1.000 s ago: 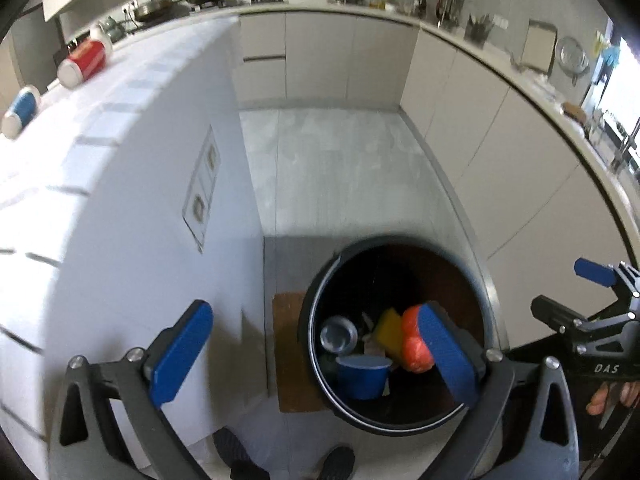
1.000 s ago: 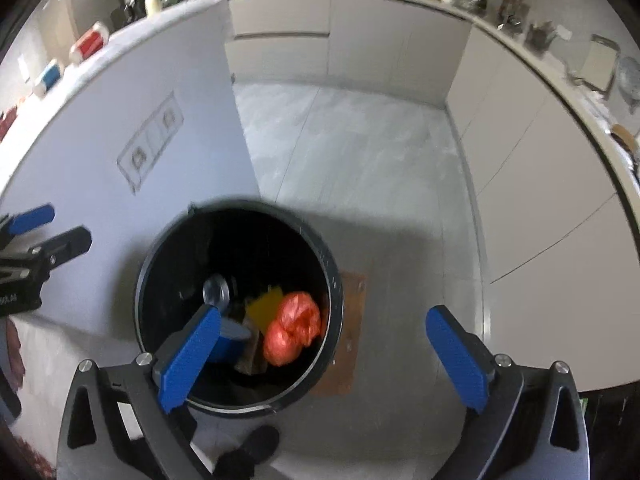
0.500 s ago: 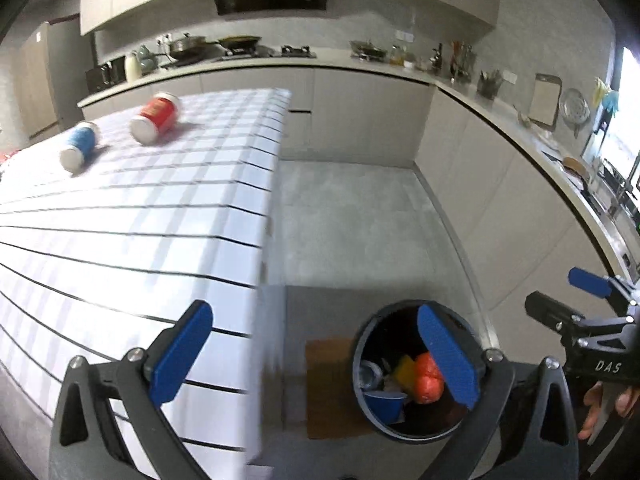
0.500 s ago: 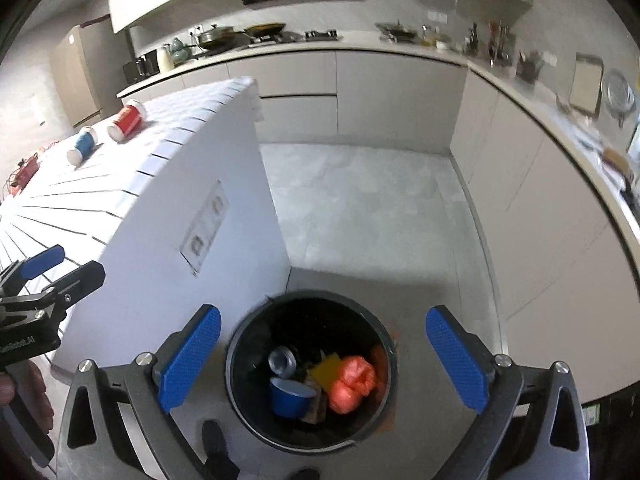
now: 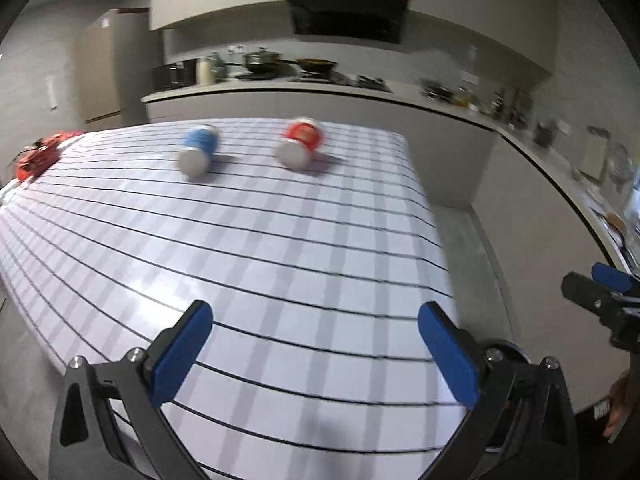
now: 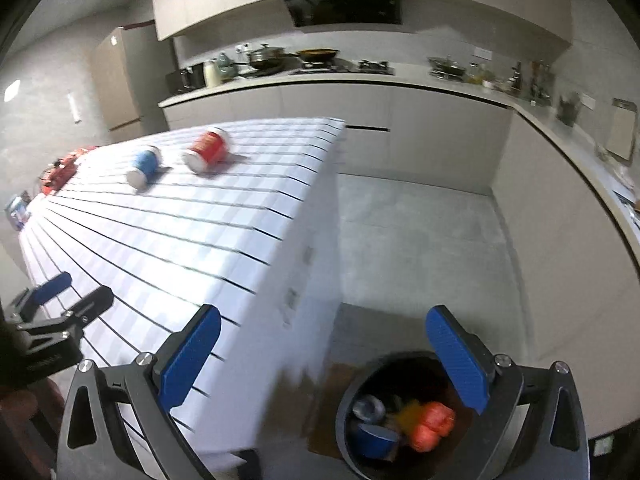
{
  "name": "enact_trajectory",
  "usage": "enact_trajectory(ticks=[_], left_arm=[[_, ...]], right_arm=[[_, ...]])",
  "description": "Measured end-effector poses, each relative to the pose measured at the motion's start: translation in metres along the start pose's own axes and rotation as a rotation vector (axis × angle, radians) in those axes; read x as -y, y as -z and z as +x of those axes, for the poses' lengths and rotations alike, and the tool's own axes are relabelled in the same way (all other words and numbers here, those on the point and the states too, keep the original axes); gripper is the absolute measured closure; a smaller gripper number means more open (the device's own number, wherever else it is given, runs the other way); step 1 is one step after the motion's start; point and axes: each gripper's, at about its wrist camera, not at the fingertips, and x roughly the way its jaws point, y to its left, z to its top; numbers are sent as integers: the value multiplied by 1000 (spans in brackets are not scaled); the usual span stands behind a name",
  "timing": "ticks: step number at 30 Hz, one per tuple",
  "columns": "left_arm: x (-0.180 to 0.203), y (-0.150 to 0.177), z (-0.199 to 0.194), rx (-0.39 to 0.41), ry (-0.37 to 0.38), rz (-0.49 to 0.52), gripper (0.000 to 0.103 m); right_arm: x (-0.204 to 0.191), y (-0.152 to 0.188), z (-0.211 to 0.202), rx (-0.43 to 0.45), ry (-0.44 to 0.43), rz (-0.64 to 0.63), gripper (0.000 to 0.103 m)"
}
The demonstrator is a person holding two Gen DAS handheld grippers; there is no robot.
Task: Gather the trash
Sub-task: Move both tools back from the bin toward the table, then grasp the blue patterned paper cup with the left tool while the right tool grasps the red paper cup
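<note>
A blue cup (image 5: 198,153) and a red cup (image 5: 300,142) lie on their sides at the far end of the white gridded table (image 5: 260,280); both show in the right wrist view too, the blue cup (image 6: 143,167) and the red cup (image 6: 208,149). My left gripper (image 5: 316,356) is open and empty over the table's near part. My right gripper (image 6: 324,360) is open and empty, above the table's corner and the black trash bin (image 6: 344,412) on the floor. The bin holds an orange bag (image 6: 434,424), a blue cup and a can.
Red crumpled items (image 5: 40,156) lie at the table's far left edge. Kitchen counters (image 6: 400,80) with pots line the back and right walls. Grey floor (image 6: 420,240) lies between table and cabinets. A brown mat sits under the bin.
Both grippers have tilted up from the bin and swung toward the table top. The cups now sit ahead of the left gripper. Both grippers stay open and empty.
</note>
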Motion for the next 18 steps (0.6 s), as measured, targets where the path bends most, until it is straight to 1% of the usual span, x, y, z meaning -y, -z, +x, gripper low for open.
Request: enact_trajectory(ticks=[3, 8, 11, 12, 14, 18], left_arm=[[-28, -13, 5, 28, -36, -17, 0], [-63, -33, 23, 25, -71, -32, 0], [-82, -46, 37, 4, -59, -56, 0], [-88, -50, 43, 1, -66, -60, 0], [-98, -57, 48, 9, -70, -61, 0], [-118, -78, 69, 22, -65, -72, 0]], right_arm=[[-32, -20, 14, 3, -16, -41, 0], [-76, -43, 37, 23, -34, -71, 0], [-97, -57, 53, 25, -45, -81, 0], [-104, -63, 60, 25, -49, -82, 0], [-116, -74, 71, 31, -55, -86, 0], [-134, -98, 96, 41, -69, -74, 0]])
